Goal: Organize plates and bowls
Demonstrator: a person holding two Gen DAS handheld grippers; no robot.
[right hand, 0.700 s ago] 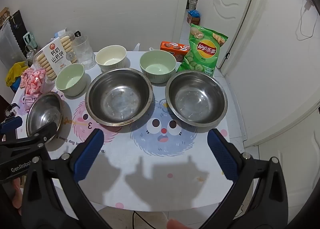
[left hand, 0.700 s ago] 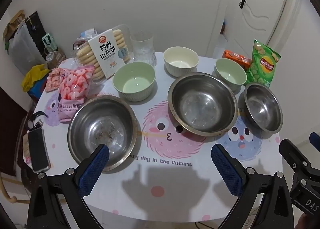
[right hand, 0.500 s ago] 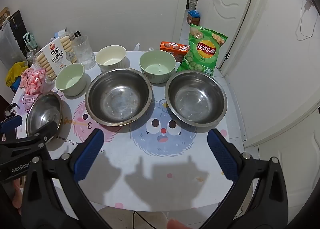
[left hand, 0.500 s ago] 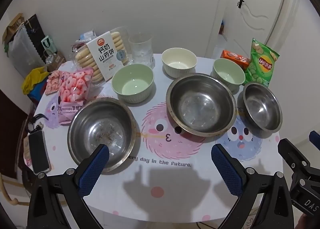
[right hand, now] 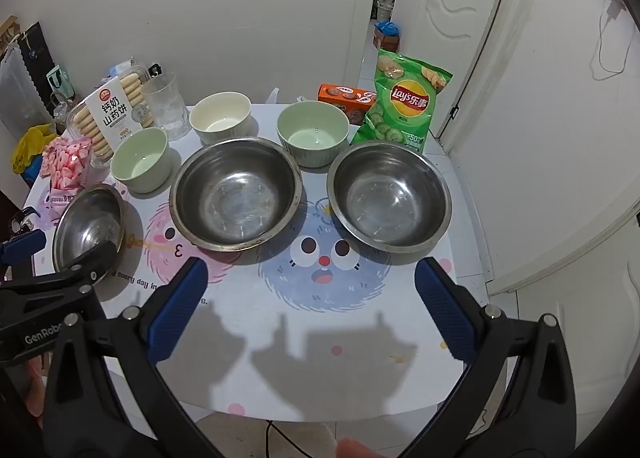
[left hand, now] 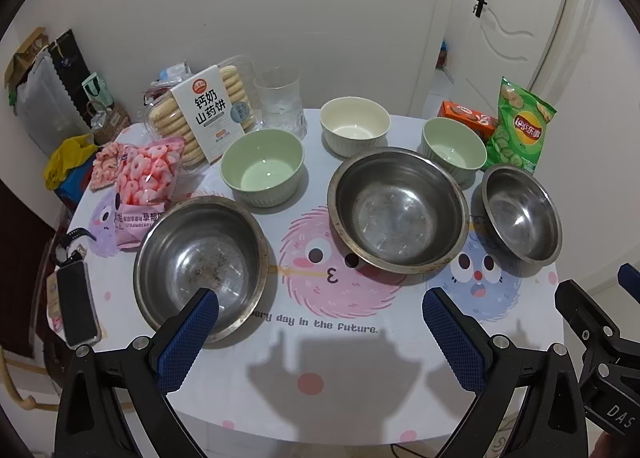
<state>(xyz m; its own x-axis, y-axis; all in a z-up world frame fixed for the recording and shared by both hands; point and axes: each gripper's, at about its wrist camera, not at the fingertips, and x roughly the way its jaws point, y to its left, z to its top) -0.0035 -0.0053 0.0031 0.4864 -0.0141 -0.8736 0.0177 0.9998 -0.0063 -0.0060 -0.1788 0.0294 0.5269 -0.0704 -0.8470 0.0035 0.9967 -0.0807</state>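
Three steel bowls stand on the table: a left one (left hand: 200,262) (right hand: 90,227), a large middle one (left hand: 396,209) (right hand: 236,193) and a right one (left hand: 520,213) (right hand: 390,195). Behind them stand a green bowl (left hand: 262,167) (right hand: 140,163), a cream bowl (left hand: 354,125) (right hand: 220,117) and a second green bowl (left hand: 454,147) (right hand: 312,133). My left gripper (left hand: 320,326) is open and empty above the table's front edge, its left finger over the left steel bowl's rim. My right gripper (right hand: 312,294) is open and empty in front of the middle and right steel bowls.
A biscuit box (left hand: 208,113), a glass (left hand: 280,97), pink candy bags (left hand: 146,177), a chips bag (left hand: 520,125) and an orange box (left hand: 466,117) line the back. A phone (left hand: 76,308) lies at the left edge. The table (left hand: 340,378) has a cartoon cloth.
Both views have shifted very slightly; the bowls have not moved and both grippers stay open.
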